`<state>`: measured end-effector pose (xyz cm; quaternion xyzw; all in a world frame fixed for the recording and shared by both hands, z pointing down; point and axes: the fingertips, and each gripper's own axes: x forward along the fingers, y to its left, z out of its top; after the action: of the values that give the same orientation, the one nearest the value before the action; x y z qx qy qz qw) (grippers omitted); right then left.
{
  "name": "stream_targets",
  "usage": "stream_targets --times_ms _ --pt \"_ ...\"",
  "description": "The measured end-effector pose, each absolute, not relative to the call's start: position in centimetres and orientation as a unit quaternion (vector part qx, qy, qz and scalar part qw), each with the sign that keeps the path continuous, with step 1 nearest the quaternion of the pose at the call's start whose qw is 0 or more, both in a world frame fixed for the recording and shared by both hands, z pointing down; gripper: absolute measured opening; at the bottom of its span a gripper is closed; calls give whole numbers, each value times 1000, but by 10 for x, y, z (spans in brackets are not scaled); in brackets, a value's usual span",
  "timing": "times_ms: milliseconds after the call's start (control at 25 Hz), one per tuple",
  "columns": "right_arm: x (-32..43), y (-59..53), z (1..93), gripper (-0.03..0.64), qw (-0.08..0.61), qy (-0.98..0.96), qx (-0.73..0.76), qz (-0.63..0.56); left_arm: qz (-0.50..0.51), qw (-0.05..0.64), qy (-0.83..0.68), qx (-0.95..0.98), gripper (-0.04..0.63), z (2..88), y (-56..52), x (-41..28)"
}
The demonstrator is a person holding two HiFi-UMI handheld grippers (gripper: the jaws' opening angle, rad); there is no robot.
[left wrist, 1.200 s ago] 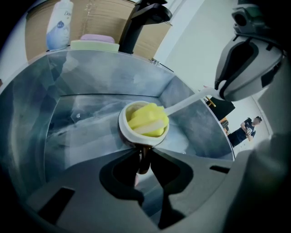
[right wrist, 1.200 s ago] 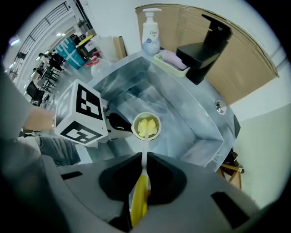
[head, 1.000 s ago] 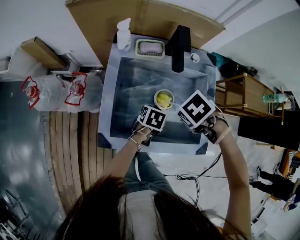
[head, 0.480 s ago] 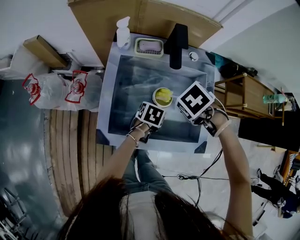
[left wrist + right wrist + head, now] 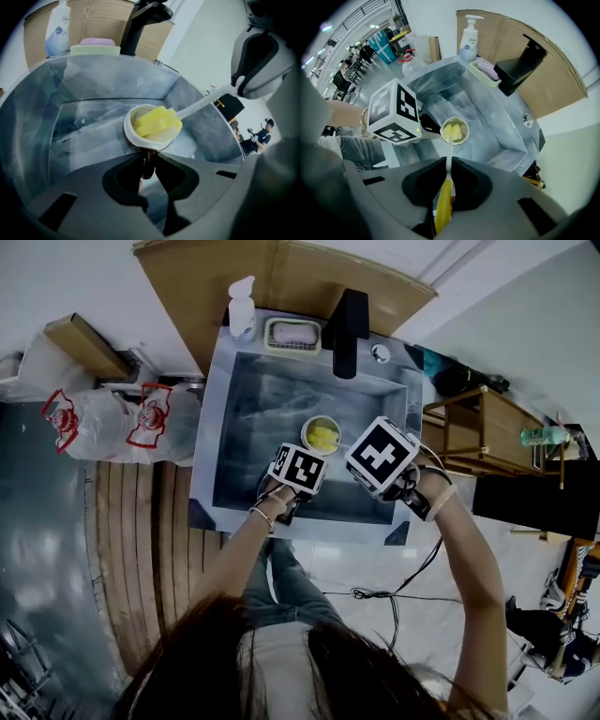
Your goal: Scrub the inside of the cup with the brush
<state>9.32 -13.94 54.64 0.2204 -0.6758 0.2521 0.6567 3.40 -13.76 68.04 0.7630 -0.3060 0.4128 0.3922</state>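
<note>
A white cup stands inside the steel sink. My left gripper is shut on the cup's near rim, its pads pinching the wall. The brush has a white stem and a yellow grip. Its yellow sponge head sits inside the cup. My right gripper is shut on the brush handle and points down from above the cup's right side.
A black tap rises at the sink's far edge. A soap dish with a pink bar and a pump bottle stand beside it. Cardboard lies behind the sink. A wooden shelf stands to the right, bags to the left.
Cup, brush and both grippers keep their places relative to each other; the whole head view has shifted slightly, and the right gripper's marker cube has rolled a little.
</note>
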Motion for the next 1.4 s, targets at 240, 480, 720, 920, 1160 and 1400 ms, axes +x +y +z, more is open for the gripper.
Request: stream_targets --times_ms 240,480,720,920,1160,1400 --pt "90 -152 538 49 625 -691 235 278 414 391 -305 763 77 681 -137 34" --pt "100 -166 536 49 635 -680 261 257 418 387 -306 763 77 681 -138 34" --pt "109 -152 542 49 664 -663 253 237 419 386 -307 762 77 681 -138 33" --pt "105 -140 538 49 643 -674 247 267 415 387 -313 761 84 681 -138 31" --pt "107 -138 529 49 585 -696 273 314 419 392 -314 756 91 680 -137 28" --pt "121 -138 511 49 515 -716 320 347 434 376 -316 756 92 671 -133 21"
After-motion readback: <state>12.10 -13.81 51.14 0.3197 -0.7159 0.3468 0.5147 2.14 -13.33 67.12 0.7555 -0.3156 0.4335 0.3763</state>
